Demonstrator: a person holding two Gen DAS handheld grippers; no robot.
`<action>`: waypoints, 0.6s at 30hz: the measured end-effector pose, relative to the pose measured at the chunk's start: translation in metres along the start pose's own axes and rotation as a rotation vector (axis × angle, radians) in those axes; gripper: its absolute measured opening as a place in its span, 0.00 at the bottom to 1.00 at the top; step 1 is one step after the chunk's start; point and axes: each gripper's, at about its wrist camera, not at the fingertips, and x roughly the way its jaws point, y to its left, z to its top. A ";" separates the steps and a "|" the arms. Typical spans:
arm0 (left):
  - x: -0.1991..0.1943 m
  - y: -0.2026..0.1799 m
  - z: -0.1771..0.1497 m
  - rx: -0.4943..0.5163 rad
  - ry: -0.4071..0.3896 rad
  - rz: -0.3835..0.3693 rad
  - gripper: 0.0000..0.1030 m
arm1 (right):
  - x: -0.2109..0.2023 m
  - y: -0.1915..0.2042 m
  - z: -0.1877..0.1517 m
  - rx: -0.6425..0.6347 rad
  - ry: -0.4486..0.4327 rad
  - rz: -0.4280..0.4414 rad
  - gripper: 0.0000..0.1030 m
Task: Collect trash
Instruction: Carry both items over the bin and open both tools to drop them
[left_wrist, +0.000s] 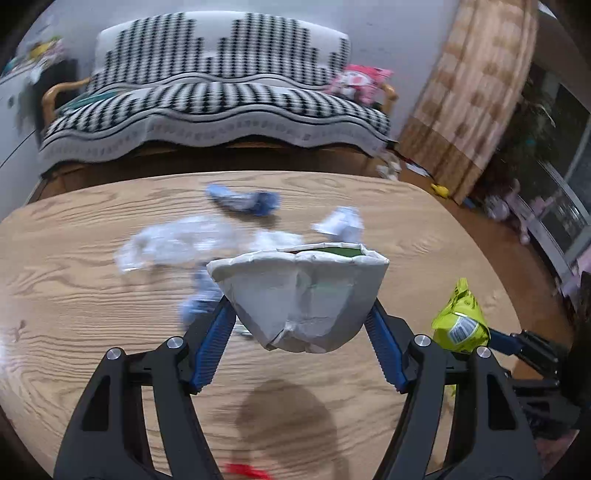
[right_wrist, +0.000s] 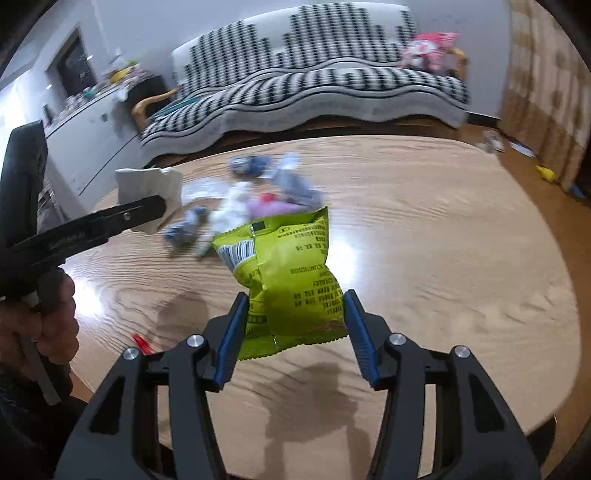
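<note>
Jaws clamp trash — left gripper (left_wrist: 301, 314) crumpled carton (left_wrist: 299, 295), right gripper (right_wrist: 295, 317) green packet (right_wrist: 288, 280) — above bare table (right_wrist: 443, 240).

A wooden table (left_wrist: 424, 229) with a strong grain fills the lower half of both views. Beyond its far edge, at twelve o'clock, stands a sofa (left_wrist: 221, 85) under a black-and-white patterned cover. A pink cushion (left_wrist: 360, 79) lies at the sofa's two o'clock end. A beige checked curtain (left_wrist: 476, 92) hangs at two o'clock. In the right wrist view a white cabinet (right_wrist: 92, 129) stands at ten o'clock, its top cluttered with blurred items.
</note>
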 end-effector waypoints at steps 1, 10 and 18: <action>0.002 -0.017 -0.002 0.024 0.002 -0.021 0.66 | -0.006 -0.010 -0.004 0.014 -0.004 -0.013 0.50; 0.017 -0.164 -0.034 0.237 0.039 -0.183 0.66 | -0.081 -0.139 -0.069 0.204 -0.047 -0.182 0.50; 0.028 -0.297 -0.091 0.432 0.088 -0.335 0.66 | -0.148 -0.246 -0.149 0.404 -0.064 -0.330 0.50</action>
